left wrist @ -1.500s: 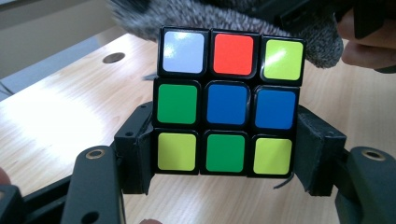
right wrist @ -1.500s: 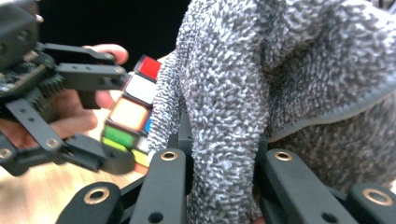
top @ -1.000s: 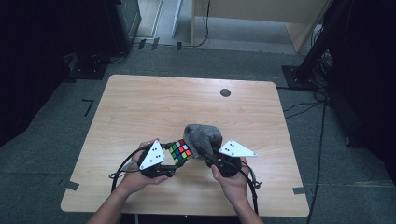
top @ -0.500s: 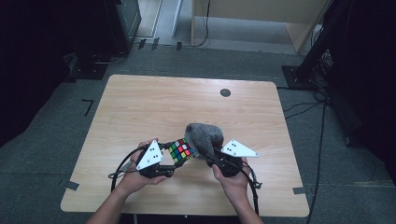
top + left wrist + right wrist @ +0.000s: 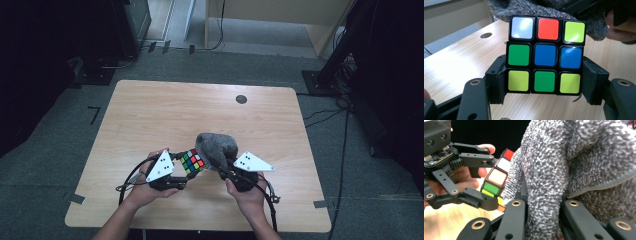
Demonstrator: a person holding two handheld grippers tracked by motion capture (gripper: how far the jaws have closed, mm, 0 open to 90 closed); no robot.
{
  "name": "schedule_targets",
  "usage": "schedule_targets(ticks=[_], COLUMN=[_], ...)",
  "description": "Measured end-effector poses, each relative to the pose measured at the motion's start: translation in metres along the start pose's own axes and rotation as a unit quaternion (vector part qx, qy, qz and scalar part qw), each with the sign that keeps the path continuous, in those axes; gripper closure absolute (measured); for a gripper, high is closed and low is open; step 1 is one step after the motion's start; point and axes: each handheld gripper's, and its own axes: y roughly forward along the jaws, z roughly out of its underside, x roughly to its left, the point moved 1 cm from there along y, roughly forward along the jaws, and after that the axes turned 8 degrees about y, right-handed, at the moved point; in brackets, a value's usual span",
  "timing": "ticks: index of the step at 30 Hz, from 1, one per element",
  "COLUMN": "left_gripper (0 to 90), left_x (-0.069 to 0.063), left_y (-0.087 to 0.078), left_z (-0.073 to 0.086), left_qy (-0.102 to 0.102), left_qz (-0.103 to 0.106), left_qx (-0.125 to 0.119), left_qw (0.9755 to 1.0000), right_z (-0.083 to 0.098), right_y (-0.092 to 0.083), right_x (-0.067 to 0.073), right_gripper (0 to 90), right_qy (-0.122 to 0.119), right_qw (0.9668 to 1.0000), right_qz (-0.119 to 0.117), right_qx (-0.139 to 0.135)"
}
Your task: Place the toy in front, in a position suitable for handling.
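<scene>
Left gripper [image 5: 181, 169] pointed toward 2 o'clock, jaws half-open, clamping the puzzle cube [image 5: 192, 161]. Right gripper [image 5: 223, 170] aimed at 10 o'clock, pinched tight on grey cloth [image 5: 216, 149] against the cube.

From up top I have the whole far half of the table [image 5: 165, 110] open to move through; just a small dark hole [image 5: 241, 99] sits near the far edge. The left and right stretches of the tabletop are open too. The tight spot is the near middle: the cube [image 5: 192, 161] in my left gripper [image 5: 176, 170] and the cloth [image 5: 217, 150] pinched in my right gripper [image 5: 227, 172] touch each other, so I see no gap between the two. In the left gripper view the cloth [image 5: 554, 12] blocks the way right behind the cube [image 5: 545, 55].
</scene>
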Motion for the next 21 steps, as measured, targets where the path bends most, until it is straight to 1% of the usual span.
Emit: schedule_targets(ticks=[1,4,6,8,12,14,16,19,21], left_gripper=[34.2,34.1,34.1,34.2,34.2,34.2,34.1,34.2,34.2], left_x=[0.000,-0.002,-0.002,-0.001,0.000,0.002,0.002,-0.001,0.000], left_y=[0.001,0.006,0.006,0.005,-0.001,-0.002,-0.001,0.003,0.002], left_z=[0.001,0.004,0.004,0.003,0.001,0.000,0.001,0.002,0.002], left_qy=[0.000,0.006,0.003,0.003,-0.001,-0.008,-0.008,-0.002,-0.003], left_qz=[-0.001,-0.004,-0.004,-0.002,0.001,0.001,0.001,-0.001,-0.002], left_qx=[0.005,0.025,0.026,0.019,-0.001,-0.007,-0.003,0.009,0.006], left_qw=[1.0000,0.9997,0.9996,0.9998,1.0000,0.9999,1.0000,1.0000,1.0000], right_z=[0.000,-0.001,-0.002,-0.002,0.000,-0.001,-0.001,-0.002,-0.003], right_y=[0.000,0.002,0.004,0.003,0.001,0.000,0.000,0.001,0.001], right_x=[0.002,0.016,0.023,0.021,0.006,0.004,0.007,0.017,0.020], right_gripper=[79.1,79.1,79.0,79.0,79.0,79.0,79.1,79.0,78.9], right_qy=[-0.001,-0.018,-0.030,-0.024,-0.006,-0.003,-0.007,-0.019,-0.025], right_qw=[1.0000,0.9994,0.9991,0.9991,0.9999,1.0000,0.9999,0.9995,0.9995], right_qz=[-0.003,-0.028,-0.031,-0.034,-0.011,-0.008,-0.011,-0.024,-0.020], right_qx=[0.000,-0.001,0.000,0.000,0.000,0.001,-0.001,-0.002,-0.002])
